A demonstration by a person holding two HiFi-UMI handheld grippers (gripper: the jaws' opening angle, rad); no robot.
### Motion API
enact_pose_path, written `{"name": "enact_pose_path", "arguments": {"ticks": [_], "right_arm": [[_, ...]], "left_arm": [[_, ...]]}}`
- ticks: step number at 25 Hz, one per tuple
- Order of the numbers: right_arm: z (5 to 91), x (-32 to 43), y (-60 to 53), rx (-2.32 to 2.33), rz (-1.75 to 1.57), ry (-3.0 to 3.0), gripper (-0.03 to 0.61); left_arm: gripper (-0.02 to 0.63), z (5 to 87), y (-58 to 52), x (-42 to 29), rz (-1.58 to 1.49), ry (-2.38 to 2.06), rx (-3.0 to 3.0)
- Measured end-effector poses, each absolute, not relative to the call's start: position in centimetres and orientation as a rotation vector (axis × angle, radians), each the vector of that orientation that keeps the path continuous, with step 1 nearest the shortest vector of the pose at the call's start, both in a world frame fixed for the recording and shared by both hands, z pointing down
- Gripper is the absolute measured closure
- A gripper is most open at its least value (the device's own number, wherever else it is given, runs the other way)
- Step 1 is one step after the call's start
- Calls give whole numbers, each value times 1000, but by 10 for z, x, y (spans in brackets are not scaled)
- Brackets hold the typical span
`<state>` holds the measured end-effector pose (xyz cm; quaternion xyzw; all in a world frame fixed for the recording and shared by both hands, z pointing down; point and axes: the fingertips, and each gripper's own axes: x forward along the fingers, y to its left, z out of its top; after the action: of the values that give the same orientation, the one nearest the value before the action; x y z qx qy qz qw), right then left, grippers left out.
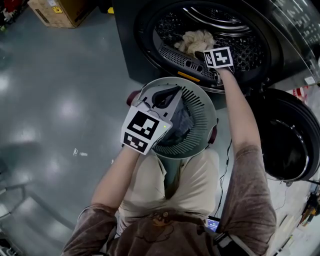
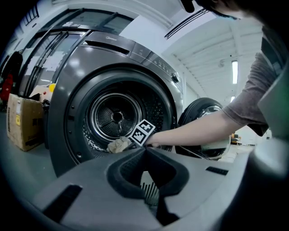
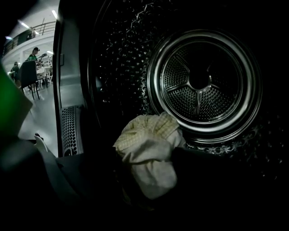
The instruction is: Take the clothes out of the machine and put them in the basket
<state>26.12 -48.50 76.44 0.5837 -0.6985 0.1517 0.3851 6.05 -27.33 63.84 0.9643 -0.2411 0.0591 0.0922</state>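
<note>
A cream cloth (image 1: 195, 40) lies at the front of the machine's drum (image 1: 250, 45). My right gripper (image 1: 201, 53) reaches into the drum. In the right gripper view the cloth (image 3: 149, 158) fills the gap between the dark jaws, and both press on it. My right gripper (image 3: 146, 155) is shut on the cloth. The round grey basket (image 1: 205, 107) sits below the drum opening with dark clothing (image 1: 182, 122) inside. My left gripper (image 1: 166, 96) is shut on the basket's rim. The slats of the basket (image 2: 150, 191) show between that gripper's (image 2: 146, 180) jaws. The cloth (image 2: 118, 144) also shows there.
The machine's round door (image 1: 290, 135) hangs open at the right. A cardboard box (image 1: 60, 10) stands on the grey floor at the far left, and the same box (image 2: 22, 122) shows left of the machine. The person's knees are just under the basket.
</note>
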Motion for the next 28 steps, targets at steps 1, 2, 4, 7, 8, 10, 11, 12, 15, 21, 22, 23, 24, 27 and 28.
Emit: {"name": "enact_pose_path", "arguments": {"ticks": [1,2,4,7,8,10,11,12,15,21,22,23,24,27,28], "right_arm": [[766,261,-485,1475,387,-1772,183],[768,262,-484,1464,389,-1764,215],[771,263,-483,1447,392,-1749,280],[772,266,-484,1439,393,-1732,368],[772,266,-484,1441,395,-1726,387],[772,267,-484,1446,392,-1717,419],[772,268,-484,1448,388,-1713,434],[772,268,-483,1449,382,-1711,451],[768,266,-483,1454,351,-1712,494],[758,264,-478,1507,341,-1757,522],[752,263,-477,1518,334,-1773,523],[745,261,-476,1525,315,-1785,525],[738,259,-475,1526,290,-1795,525],[720,250,-469,1519,234,-1825,526],[715,248,-466,1517,226,-1836,526]], "left_arm": [[611,639,-273,61,177,-716,2864],[611,639,-273,61,179,-716,2863],[611,640,-273,61,179,-716,2860],[611,640,-274,60,181,-720,2857],[611,641,-274,60,182,-722,2856],[611,641,-274,60,179,-723,2852],[611,641,-274,60,176,-721,2851],[611,641,-274,60,173,-719,2849],[611,640,-275,59,164,-716,2844],[611,641,-275,59,163,-717,2835],[611,640,-274,59,162,-717,2835],[611,638,-273,59,162,-717,2838],[611,638,-272,59,165,-718,2841],[611,636,-270,58,174,-730,2850],[611,635,-270,58,175,-737,2852]]}}
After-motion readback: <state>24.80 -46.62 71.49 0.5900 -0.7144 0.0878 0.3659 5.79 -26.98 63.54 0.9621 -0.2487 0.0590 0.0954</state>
